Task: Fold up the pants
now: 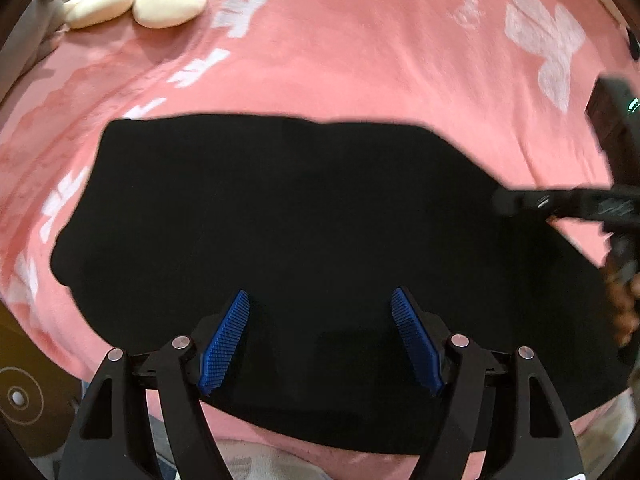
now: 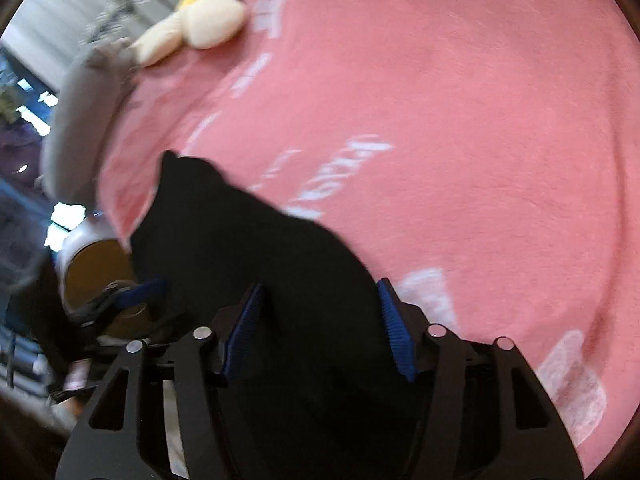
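Across mid-frame, black pants (image 1: pixel 304 216) lie flat on pink blanket (image 1: pixel 360 60), spread for folding. Left gripper (image 1: pixel 320 302) and right gripper (image 2: pixel 320 292) hover over them, jaws apart, likely ready to pinch an edge.

The black pants (image 1: pixel 312 240) lie flat on the pink blanket (image 1: pixel 360 60), folded into a broad, smooth slab with no visible detail in the dark cloth. Seen from the right wrist, the pants (image 2: pixel 248 248) taper to a pointed corner toward the blanket's left edge.
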Available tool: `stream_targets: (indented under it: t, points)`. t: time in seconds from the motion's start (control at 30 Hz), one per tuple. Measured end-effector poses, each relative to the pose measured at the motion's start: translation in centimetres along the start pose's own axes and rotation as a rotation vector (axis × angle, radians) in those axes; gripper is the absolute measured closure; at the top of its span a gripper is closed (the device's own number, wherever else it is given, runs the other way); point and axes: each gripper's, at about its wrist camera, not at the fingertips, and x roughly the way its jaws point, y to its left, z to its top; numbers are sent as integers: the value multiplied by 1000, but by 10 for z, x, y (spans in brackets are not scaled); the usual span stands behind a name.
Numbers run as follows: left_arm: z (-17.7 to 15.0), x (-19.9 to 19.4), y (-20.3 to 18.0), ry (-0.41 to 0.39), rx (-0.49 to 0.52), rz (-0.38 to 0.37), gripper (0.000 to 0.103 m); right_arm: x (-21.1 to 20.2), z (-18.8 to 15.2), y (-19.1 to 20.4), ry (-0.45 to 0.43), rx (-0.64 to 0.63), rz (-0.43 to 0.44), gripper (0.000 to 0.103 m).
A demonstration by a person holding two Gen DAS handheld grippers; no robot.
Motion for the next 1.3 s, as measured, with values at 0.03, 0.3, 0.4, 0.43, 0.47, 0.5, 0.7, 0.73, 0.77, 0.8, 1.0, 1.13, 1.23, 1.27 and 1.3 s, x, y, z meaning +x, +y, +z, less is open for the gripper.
stream_targets:
  t: [0.03, 0.3, 0.4, 0.43, 0.47, 0.5, 0.7, 0.73, 0.77, 0.8, 1.0, 1.13, 1.23, 1.27, 1.3]
  points:
    - [-5, 0, 1, -9, -4, -4, 29, -8, -3, 5, -6, -5, 93, 54]
    - [-12, -1, 1, -74, -2, -7, 21, 5, 8, -5, 29, 45, 242, 45]
    - [-11, -1, 2, -76, -13, -17, 20, 26, 25, -13, 38, 117, 332, 45]
    - [-11, 0, 3, -78, -17, -18, 20, 27, 30, -12, 15, 125, 339, 46]
    - [-12, -1, 2, -80, -18, -18, 19, 26, 37, -13, -35, 137, 356, 48]
    - [-12, 0, 1, -81, -17, -15, 17, 22, 45, -19, -109, 158, 344, 53]
    - [-9, 0, 1, -85, -26, -24, 16, -26, 40, -7, -296, 71, -76, 51]
    - [-10, -3, 4, -91, -33, -27, 17, -32, 31, 1, -301, 63, -15, 51]
    - [-11, -5, 6, -94, -42, -25, 17, -37, 17, 14, -298, 42, 39, 51]
    - [-13, -8, 10, -98, -58, -16, 17, -39, 9, 21, -286, 21, 55, 52]
    - [-13, -2, 20, -67, -142, 7, 17, 40, 6, 32, -120, -44, -28, 94]
    - [-12, -1, 15, -68, -119, 30, 16, 41, 23, 29, -183, 15, -110, 103]
    - [-12, 0, 17, -73, -140, 16, 16, 34, 15, 52, -233, -32, -114, 99]
    - [-11, 2, 16, -74, -145, 22, 16, 51, 16, 45, -182, -23, -170, 102]
    - [-10, 3, 14, -73, -143, 32, 15, 63, 25, 34, -163, -6, -182, 103]
